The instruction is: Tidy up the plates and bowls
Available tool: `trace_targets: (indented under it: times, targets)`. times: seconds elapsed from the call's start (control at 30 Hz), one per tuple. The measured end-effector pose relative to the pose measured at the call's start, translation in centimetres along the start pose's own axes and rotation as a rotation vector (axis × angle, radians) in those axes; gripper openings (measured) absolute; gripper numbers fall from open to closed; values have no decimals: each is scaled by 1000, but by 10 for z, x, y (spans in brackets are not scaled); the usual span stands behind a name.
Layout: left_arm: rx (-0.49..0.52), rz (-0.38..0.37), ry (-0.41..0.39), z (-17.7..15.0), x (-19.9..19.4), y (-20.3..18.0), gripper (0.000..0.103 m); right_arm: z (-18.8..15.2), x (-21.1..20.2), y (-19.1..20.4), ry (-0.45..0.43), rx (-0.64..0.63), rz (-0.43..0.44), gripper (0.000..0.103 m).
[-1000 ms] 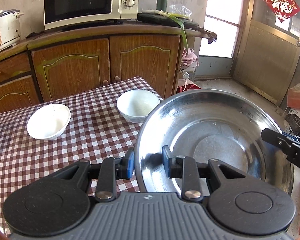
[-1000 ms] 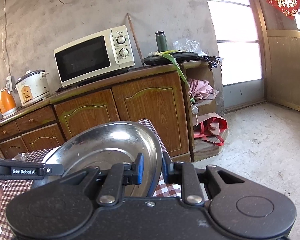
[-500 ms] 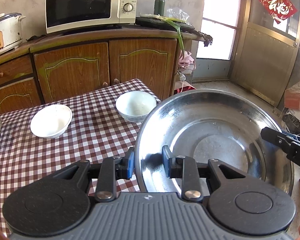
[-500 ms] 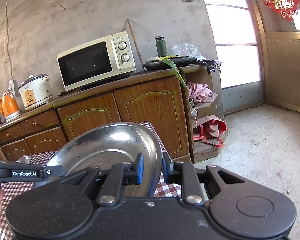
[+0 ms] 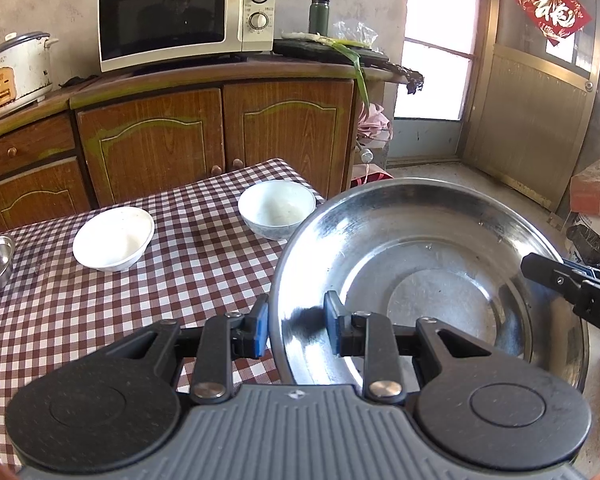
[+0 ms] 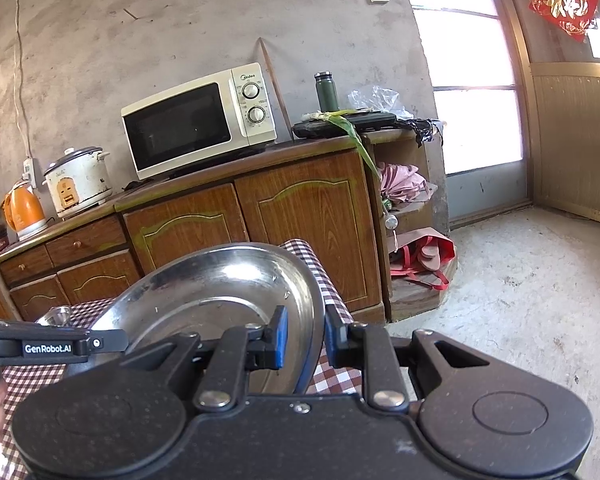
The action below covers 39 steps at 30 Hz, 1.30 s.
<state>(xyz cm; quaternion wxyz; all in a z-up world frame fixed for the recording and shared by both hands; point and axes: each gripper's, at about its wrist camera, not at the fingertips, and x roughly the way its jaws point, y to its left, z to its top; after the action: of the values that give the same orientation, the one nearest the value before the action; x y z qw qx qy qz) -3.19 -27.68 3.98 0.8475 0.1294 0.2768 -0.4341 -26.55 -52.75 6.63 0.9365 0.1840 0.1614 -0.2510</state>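
Your left hand-held gripper (image 5: pixel 296 328) clamps the steel plate (image 5: pixel 428 276) by its rim. Your right hand-held gripper (image 6: pixel 303 338) grips the opposite rim, above the worktop (image 5: pixel 100 300).

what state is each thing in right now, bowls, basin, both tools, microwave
steel basin: empty, tilted, held by its rim on opposite sides
left tool: shut on basin rim
right tool: shut on basin rim
two white bowls: upright, empty, apart on the table
microwave: door closed

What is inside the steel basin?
The steel basin looks empty apart from small specks; the left gripper covers its near wall, clamped on the rim.
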Motion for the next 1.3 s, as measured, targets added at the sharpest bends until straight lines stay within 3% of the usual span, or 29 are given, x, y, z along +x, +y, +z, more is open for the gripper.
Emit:
trace_targets:
  times: [1.3]
  targets:
    - [-3,-11,-2,-16,-15,5,29,-7,-20,13,3,-16,14,25]
